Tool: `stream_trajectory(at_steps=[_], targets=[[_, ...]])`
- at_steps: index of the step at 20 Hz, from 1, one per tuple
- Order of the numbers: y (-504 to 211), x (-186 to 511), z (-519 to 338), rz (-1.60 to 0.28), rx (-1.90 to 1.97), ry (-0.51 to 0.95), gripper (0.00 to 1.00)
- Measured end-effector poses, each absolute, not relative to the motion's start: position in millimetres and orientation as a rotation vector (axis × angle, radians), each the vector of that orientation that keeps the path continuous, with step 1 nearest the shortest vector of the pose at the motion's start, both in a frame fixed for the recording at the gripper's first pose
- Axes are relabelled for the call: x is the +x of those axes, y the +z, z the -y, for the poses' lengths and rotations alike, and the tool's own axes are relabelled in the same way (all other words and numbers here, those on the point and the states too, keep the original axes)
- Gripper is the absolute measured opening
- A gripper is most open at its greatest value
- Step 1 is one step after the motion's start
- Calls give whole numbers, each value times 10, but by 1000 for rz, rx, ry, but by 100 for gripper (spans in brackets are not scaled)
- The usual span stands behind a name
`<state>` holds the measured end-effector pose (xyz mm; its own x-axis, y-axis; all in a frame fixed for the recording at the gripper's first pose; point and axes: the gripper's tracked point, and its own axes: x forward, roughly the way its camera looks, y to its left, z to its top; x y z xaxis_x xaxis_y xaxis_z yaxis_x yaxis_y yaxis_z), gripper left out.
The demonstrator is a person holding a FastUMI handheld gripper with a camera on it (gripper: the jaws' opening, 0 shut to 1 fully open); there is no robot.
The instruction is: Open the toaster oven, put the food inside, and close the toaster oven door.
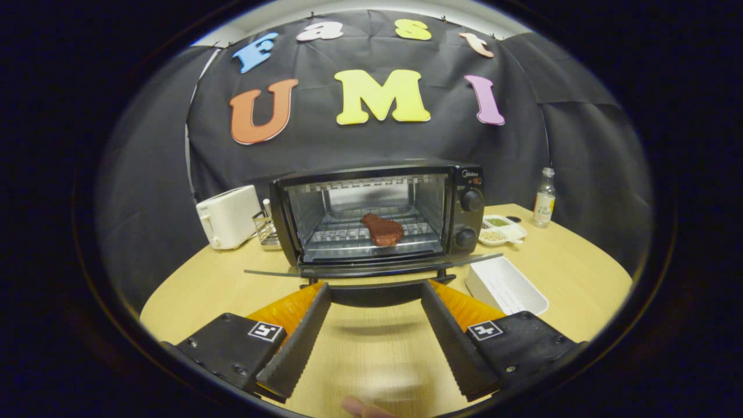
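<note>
Gripper view. The gripper [374, 290] is standing wide apart and gripping nothing; bare tabletop is showing between its two fingers [296, 342]. The fingertips are sitting just short of the dark handle bar [374, 293] of the lowered glass door [371, 268], one tip near each end of that bar. Whether either tip is touching the bar cannot be told.

The black metal toaster oven [377, 215] is standing on the light wooden table [580, 267], straight ahead of the fingers, with its door hanging fully open and roughly level. The reddish-brown piece of food [383, 230] is lying inside on the wire rack [348, 232], towards the control-knob side of the chamber. Judging from this, the opening and loading steps are complete and only the door closing is outstanding.

The wide spread of the fingers, astride the handle, is consistent with preparing to get under or around the bar and swing the door up. The door being glass, a light, even lift is advisable.

Beside the oven, a white plastic toaster [227, 216] and a small wire holder [266, 227] are standing on one side; on the other, a white rectangular tray [506, 285], a white divided dish of seasonings [502, 228] and a small clear bottle [544, 198]. All are lying apart from the door's swing.
</note>
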<state>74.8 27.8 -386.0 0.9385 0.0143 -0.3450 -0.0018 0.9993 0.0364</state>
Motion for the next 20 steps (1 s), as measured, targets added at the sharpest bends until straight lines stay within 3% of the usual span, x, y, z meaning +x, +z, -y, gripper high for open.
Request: stream_trajectory(at_steps=[20], targets=[[-3266, 1774, -305, -281, -12, 10, 100]])
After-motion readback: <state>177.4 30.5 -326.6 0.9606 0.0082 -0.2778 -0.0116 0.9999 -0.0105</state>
